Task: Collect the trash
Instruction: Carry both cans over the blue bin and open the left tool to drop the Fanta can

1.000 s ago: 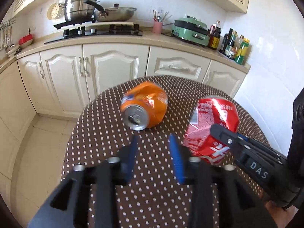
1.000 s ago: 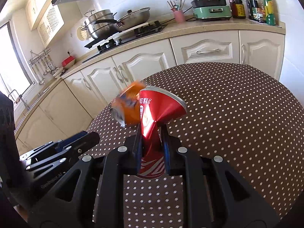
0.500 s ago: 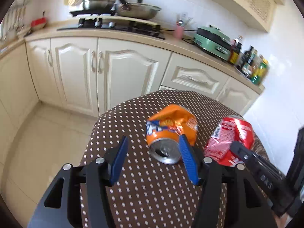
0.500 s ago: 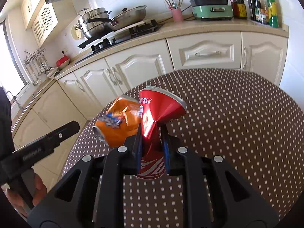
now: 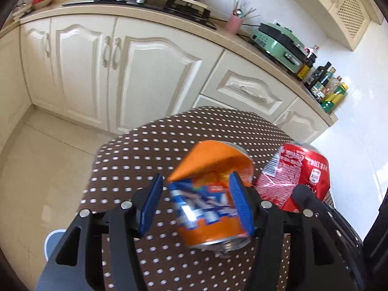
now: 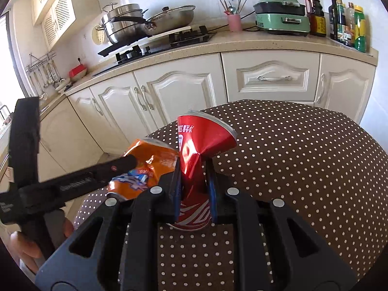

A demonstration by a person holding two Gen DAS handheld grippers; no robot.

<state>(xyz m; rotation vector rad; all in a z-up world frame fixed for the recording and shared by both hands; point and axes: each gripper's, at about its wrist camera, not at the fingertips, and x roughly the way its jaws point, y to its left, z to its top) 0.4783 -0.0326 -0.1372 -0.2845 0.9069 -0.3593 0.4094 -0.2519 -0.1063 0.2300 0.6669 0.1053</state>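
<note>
Here's the round desk [image 6: 303, 160], draped in a brown cloth with white dots, filling the lower half of both views. Behind it a run of cream cabinets [image 6: 184, 89] curves under a pale kitchen counter [image 6: 266, 42]. Along that counter, upper part of the right wrist view: a black gas hob [image 6: 155, 44] carrying a steel pot [image 6: 121, 24] and a lidded pan [image 6: 169, 18], then a pink utensil cup [image 6: 234, 21], a green cooker [image 6: 282, 15] and a cluster of bottles [image 6: 346, 19] at the far right. Pale floor tiles [image 5: 36, 160] spread across the left of the left wrist view.

Now the trash. The right gripper [image 6: 195, 184] has its jaws pressed tight on the red can [image 6: 201, 143], crushed thin at the waist, clear of the cloth. Just beside it, left of centre, the orange can [image 6: 145, 167] sits between the left gripper's [image 5: 194, 201] blue pads. Those jaws have just been opening and stand spread; the right pad [image 5: 238, 203] lies against the can, the left pad has a gap beside it. In the left wrist view the orange can is dented and blurred, opening end toward the bottom of the frame. A hand [image 6: 26, 242] shows at lower left.
</note>
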